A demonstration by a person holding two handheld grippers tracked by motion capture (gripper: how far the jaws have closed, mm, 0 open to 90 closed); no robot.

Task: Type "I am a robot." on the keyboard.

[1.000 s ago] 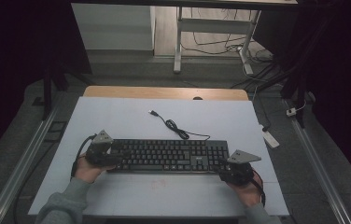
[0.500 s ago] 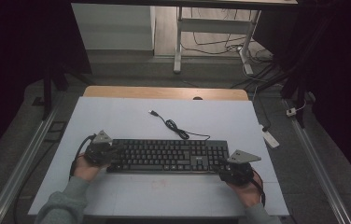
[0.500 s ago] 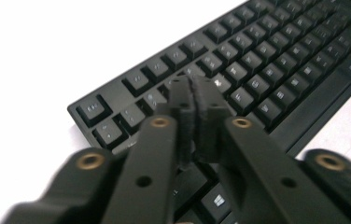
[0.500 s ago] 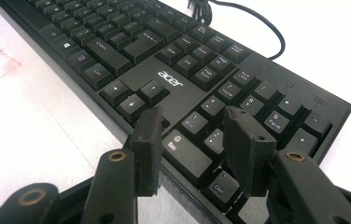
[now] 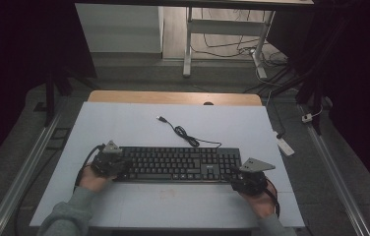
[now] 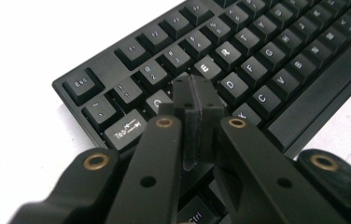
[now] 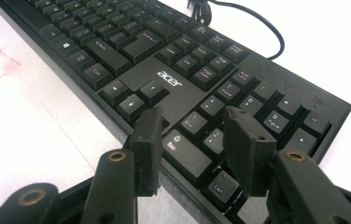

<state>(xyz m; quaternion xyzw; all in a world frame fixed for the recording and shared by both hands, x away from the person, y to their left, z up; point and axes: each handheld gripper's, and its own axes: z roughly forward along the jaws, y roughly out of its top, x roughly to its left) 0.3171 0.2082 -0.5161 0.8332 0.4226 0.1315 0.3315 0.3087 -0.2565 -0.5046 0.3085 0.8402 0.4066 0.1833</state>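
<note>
High view is showing the left tool (image 5: 110, 162), jaws pressed together, and the right tool (image 5: 250, 178), jaws parted, flanking the keyboard (image 5: 178, 164) at lower centre; probably next needing key presses.

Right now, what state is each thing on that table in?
keyboard: flat on the table, keys up.
keyboard cable: unplugged, loose on the table, plug free.
left tool: jaws shut together, empty, tips over the keys near Q.
right tool: jaws open, over the number pad's zero key.
</note>
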